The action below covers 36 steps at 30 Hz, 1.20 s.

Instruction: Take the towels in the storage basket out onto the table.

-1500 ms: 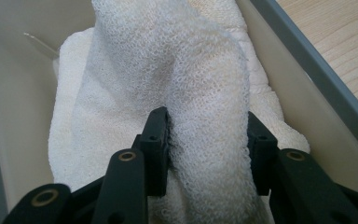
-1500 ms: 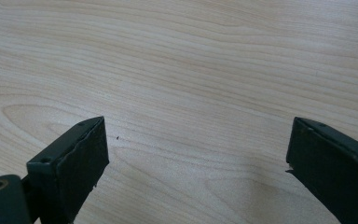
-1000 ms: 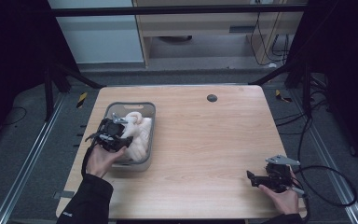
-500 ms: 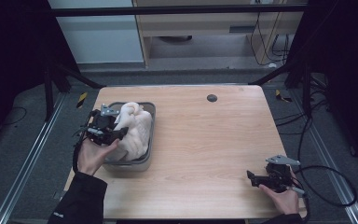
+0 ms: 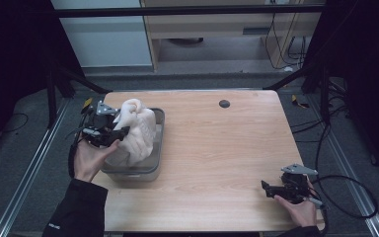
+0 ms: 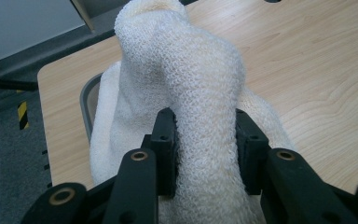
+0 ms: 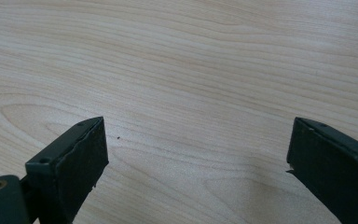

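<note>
One bulky white knitted cloth (image 5: 137,133) is the thing in hand; in the high view it rises out of a shallow grey metal tray (image 5: 159,143) that sits on the left part of the light wooden worktop (image 5: 227,163), with its lower folds lying in the tray and its upper part pulled up toward the tray's far left corner; in the left gripper view the same cloth (image 6: 191,93) stands as a thick, open-weave column, bent over at the top, with more of it heaped behind and below; the left gripper (image 5: 109,129), a black two-fingered tool with a grey three-cornered plate on top, is held from below by the person's left hand (image 5: 90,157) at the tray's left edge; its fingers (image 6: 165,144) are clenched on a fold of the cloth, one pad pressed into each side of the column, so that the fabric is squeezed narrow between them; the curved rim of the tray (image 6: 87,100) shows just left of the cloth in that view; well apart, near the worktop's front right corner, the right gripper (image 5: 266,187) is held low by the right hand (image 5: 301,210), its cable trailing off the edge; its fingers (image 7: 74,158) are released, spread wide over bare wood with nothing between them; a small round dark hole (image 5: 224,103) lies in the worktop toward its far edge.
</note>
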{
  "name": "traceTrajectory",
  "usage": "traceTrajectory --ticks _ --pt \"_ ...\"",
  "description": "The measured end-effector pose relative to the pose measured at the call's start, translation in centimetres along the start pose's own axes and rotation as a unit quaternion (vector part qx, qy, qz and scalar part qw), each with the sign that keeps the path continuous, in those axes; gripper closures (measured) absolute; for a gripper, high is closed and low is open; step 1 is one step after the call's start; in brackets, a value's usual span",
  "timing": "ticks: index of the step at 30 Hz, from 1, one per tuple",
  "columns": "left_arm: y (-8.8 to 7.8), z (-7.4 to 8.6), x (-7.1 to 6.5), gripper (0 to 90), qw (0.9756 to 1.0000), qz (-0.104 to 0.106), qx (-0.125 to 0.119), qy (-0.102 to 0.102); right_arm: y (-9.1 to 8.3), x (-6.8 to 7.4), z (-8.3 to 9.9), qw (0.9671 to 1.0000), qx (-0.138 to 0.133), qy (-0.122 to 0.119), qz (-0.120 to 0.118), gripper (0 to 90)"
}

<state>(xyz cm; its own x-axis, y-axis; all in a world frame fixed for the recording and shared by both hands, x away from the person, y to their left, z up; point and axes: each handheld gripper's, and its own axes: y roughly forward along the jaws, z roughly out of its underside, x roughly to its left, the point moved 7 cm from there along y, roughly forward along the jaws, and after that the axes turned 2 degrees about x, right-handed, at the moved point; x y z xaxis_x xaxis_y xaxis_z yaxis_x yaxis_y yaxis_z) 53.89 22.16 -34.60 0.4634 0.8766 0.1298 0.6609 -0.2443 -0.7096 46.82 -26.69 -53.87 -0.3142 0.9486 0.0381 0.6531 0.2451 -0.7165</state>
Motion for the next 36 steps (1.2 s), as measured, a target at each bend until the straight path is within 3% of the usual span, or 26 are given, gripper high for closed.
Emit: traceTrajectory --ticks 21,36 --pt "-3.2 -2.1 0.4 66.0 0.9993 0.001 -0.037 -0.002 0.0 0.0 0.0 1.0 -0.002 -0.002 0.0 5.1" --pt "-4.8 -3.1 -0.6 66.0 0.9984 0.025 -0.049 0.01 0.0 0.0 0.0 1.0 -0.001 -0.001 0.0 5.0"
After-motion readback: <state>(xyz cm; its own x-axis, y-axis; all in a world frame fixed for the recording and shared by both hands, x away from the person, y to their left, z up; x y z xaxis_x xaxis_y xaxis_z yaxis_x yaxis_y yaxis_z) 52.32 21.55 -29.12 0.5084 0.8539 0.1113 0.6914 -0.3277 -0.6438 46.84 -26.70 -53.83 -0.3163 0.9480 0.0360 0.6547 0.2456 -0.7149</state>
